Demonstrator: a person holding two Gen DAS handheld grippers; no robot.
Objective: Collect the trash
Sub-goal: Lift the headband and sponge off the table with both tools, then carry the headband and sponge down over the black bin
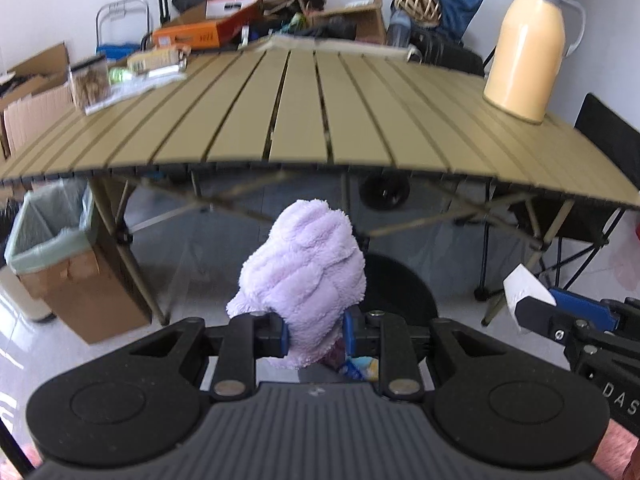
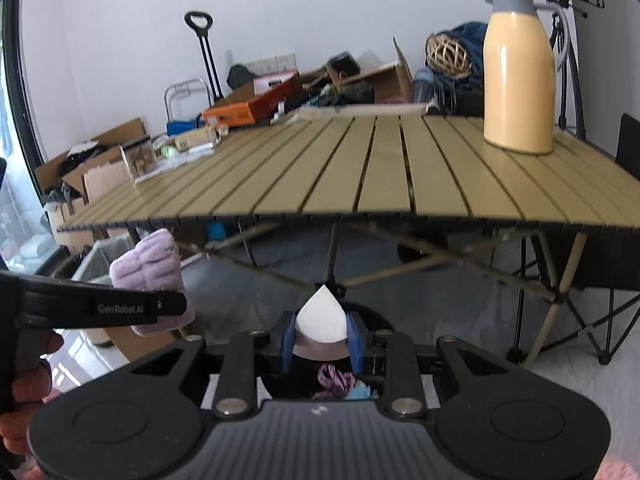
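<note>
The left tongs [image 1: 314, 336] grip a fluffy lilac cloth [image 1: 306, 268], and the right tongs [image 2: 322, 344] pinch a white folded paper scrap [image 2: 322, 316]. The bag-lined cardboard bin [image 1: 52, 256] sits at the lower left of the left wrist frame beside the slatted tan counter [image 1: 320, 120], so I judge the left tongs nearer to it.

A spare room at home, used for storage: a folding slatted camping table [image 1: 304, 108] stands on a tiled floor before a plain white wall. At twelve o'clock behind it, open cardboard boxes [image 1: 352, 20] and bags pile up; a folding chair [image 1: 600, 184] sits at three o'clock. A liner-fitted cardboard bin [image 1: 60, 264] stands at nine o'clock.
</note>
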